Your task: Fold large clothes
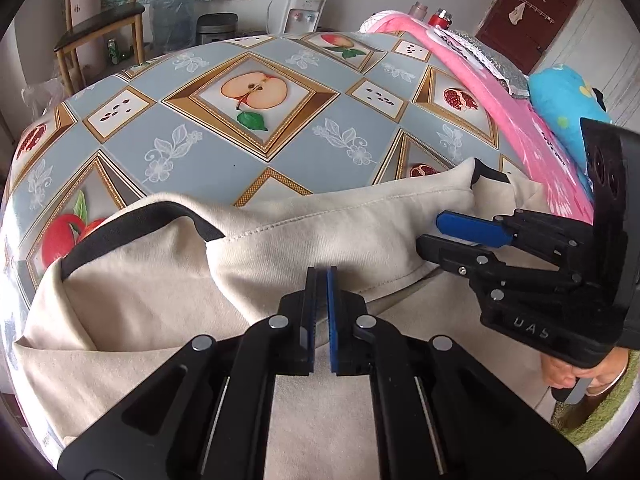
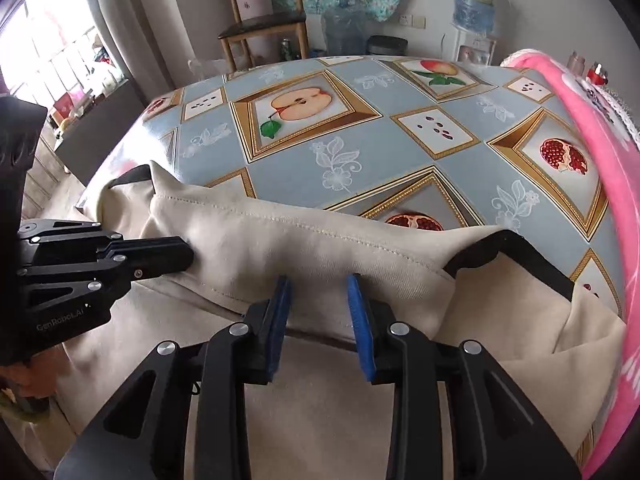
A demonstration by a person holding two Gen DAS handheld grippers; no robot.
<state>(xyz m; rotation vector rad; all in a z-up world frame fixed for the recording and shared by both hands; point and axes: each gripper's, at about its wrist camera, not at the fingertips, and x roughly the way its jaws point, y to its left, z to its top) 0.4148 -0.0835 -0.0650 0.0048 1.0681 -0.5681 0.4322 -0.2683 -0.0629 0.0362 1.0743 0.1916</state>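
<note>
A cream garment (image 1: 160, 280) with black trim lies at the near edge of the table, with a folded hem ridge across it; it also shows in the right wrist view (image 2: 300, 240). My left gripper (image 1: 321, 276) is shut, its tips at the fold's near edge; whether cloth is pinched I cannot tell. It appears from the side in the right wrist view (image 2: 188, 258). My right gripper (image 2: 318, 284) is open, its fingertips at the fold's edge. It shows in the left wrist view (image 1: 434, 236) at the right, jaws apart on the cloth.
The table carries a blue-grey fruit-print tablecloth (image 1: 256, 120). A pink blanket (image 1: 500, 92) and a blue cushion (image 1: 568, 100) lie along the right side. A wooden chair (image 2: 264, 28), water bottles and a dispenser (image 1: 304, 4) stand beyond the far edge.
</note>
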